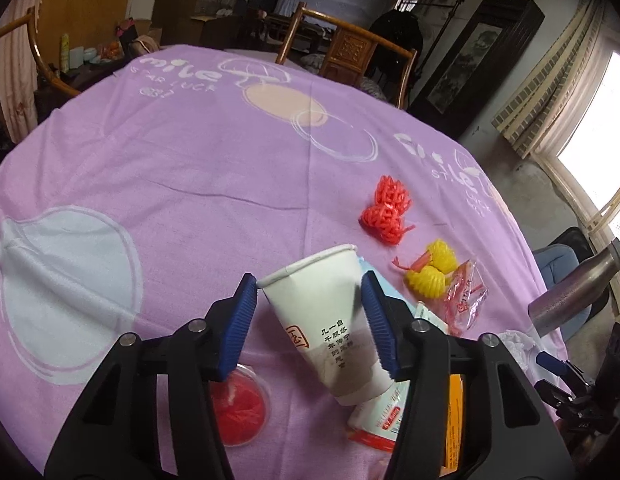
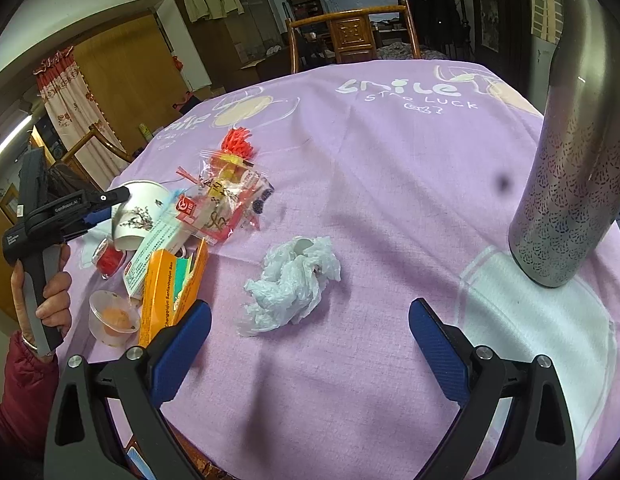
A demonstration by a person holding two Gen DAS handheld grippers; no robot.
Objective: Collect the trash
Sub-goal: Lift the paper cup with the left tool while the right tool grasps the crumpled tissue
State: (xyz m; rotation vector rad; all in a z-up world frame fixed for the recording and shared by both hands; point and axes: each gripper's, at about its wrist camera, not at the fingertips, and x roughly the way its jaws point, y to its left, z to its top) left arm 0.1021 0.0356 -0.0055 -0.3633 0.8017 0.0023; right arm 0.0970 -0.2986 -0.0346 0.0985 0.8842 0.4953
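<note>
The left gripper (image 1: 310, 322) has its blue fingers (image 1: 241, 322) on both sides of a white paper cup (image 1: 330, 320), which lies tilted with its rim pointing away from the camera; the pads look to be touching the cup wall, so the fingers seem clenched on the cup, and it seems lifted a little above the desk (image 1: 169, 168), though this is not sure. The right gripper (image 2: 310, 354) hovers with its fingers (image 2: 181, 352) spread wide and holding nothing, just before a crumpled white tissue (image 2: 289, 280). The step in hand seems to be gathering the loose trash, with the cup taken first. The other trash lies together near the desk edge close to the person: an orange box (image 2: 165, 284), a clear wrapper (image 2: 225, 200), red foam netting (image 1: 386, 212), yellow foam netting (image 1: 432, 270) and a small clear cup (image 2: 111, 318) with something orange inside. No bin is visible, so the next move probably calls for carrying the cup toward the pile, and for the right fingers to lower around the tissue. A steel bottle (image 2: 570, 180) stands near the right gripper and should be avoided. The far part of the desk is bare and gives free room for moving.
</note>
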